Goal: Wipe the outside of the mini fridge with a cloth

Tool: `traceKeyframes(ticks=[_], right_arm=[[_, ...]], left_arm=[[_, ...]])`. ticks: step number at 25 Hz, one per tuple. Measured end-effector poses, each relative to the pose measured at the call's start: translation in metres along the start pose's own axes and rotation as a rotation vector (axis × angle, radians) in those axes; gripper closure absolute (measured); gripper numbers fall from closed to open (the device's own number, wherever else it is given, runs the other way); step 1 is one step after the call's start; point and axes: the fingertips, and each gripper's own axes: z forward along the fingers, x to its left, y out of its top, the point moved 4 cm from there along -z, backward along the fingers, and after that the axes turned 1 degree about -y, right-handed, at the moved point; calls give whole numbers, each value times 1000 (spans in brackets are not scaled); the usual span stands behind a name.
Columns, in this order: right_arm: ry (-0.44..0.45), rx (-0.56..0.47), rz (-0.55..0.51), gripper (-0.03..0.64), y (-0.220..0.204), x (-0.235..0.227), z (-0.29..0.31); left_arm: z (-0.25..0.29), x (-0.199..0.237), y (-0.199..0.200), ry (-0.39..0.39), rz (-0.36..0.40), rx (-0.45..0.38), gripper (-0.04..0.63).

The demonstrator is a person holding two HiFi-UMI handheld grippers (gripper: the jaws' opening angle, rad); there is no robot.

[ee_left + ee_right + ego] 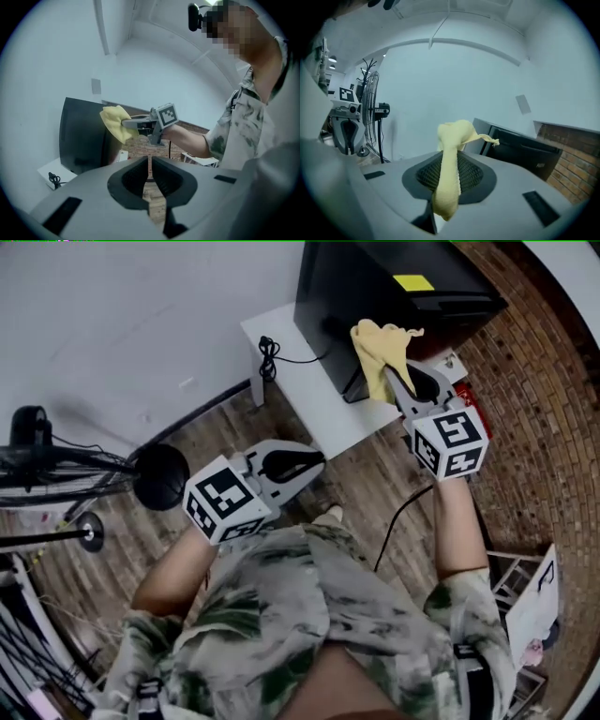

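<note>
**Two grippers, one cloth, one mini fridge, ordered near to far.** Nearest the camera, one person in a patterned shirt [309,615] holds two grippers. The left gripper [314,465] hangs over the wooden floor [375,474], well apart from the mini fridge [375,296]. Its two jaws lie almost together, with only a thin slit between them and nothing held there. The right gripper [398,381] is at the fridge's near side. Its jaws are clamped on one yellow cloth [380,352], which runs as a folded strip between the pads and bunches out beyond the tips. In the left gripper view that bunch lies against an upper corner of the fridge. The single black mini fridge stands on one white table [309,390] and bears one yellow sticker [413,282] on its top. One black cable [269,357] lies coiled on the table, left of the fridge. To the right of the fridge is a brick wall [544,381], and to its left a plain white wall [141,315].
</note>
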Motion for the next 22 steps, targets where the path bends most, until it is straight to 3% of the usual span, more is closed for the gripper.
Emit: traceKeyframes(ticks=[5,11,16,22], right_arm=[[-117,26,-188,531,57,-4,24],[-324,139,-444,531,102,-30,53],[-432,227,-485,532,95,-42,77],[-478,321,-509,531,64,-37,104]], left_arm=[[-18,5,1,-41,-2,-37,566],[-37,5,2,-85,-2,-60,566],[-49,8,-5,-95,-21,-69,566],[-67,18,-12,-64,-38,-67,566]])
